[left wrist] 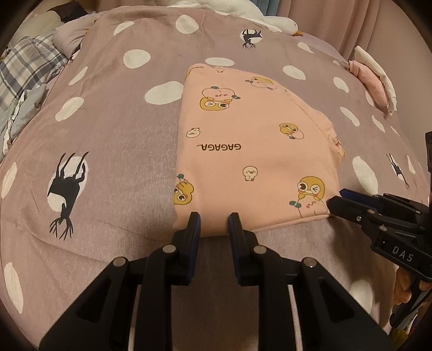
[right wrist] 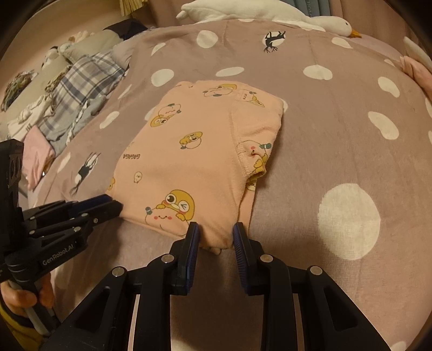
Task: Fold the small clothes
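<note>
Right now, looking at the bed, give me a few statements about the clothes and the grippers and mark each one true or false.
1. The pink garment lies folded on the dotted bedspread. True.
2. Both grippers are at the garment's near edge. True: the left gripper and the right gripper each have fabric between their jaws.
3. The garment is plain, with no print. False: it shows cartoon ducks and the word GAGAGA.
4. A white goose toy lies at the far side of the bed. True.
5. The garment hangs in the air. False: it rests flat on the bedspread.
</note>
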Demonstrator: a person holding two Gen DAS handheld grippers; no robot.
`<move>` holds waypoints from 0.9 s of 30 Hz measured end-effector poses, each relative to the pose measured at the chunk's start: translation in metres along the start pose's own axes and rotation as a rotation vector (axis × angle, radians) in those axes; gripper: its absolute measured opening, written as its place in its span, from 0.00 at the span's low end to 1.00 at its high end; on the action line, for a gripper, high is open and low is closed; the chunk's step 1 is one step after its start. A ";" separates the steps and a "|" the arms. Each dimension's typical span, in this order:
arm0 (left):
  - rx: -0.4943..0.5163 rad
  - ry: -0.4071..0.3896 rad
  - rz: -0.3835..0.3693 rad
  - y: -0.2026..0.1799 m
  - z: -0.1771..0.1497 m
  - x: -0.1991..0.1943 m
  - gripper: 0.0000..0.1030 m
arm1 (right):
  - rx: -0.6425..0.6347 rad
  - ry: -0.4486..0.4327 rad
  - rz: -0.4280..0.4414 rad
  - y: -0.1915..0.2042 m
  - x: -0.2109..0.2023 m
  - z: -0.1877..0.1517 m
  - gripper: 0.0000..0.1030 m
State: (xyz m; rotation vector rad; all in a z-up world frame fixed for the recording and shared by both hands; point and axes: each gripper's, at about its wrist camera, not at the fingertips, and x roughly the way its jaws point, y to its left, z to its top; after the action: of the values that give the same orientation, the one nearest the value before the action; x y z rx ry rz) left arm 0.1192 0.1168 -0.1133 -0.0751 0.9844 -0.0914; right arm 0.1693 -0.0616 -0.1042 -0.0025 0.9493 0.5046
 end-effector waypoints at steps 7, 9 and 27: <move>-0.004 0.001 -0.010 0.002 -0.003 -0.002 0.23 | 0.011 0.003 0.003 -0.001 -0.003 -0.002 0.28; -0.008 0.007 -0.007 0.003 -0.006 -0.003 0.23 | 0.017 0.004 0.005 -0.002 -0.004 -0.004 0.28; -0.078 0.005 0.036 0.017 -0.022 -0.024 0.52 | 0.018 -0.019 0.014 0.007 -0.023 -0.011 0.31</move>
State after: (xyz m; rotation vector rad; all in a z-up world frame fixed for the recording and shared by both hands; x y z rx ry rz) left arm 0.0884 0.1363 -0.1072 -0.1287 0.9934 -0.0199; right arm 0.1467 -0.0674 -0.0915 0.0250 0.9358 0.5081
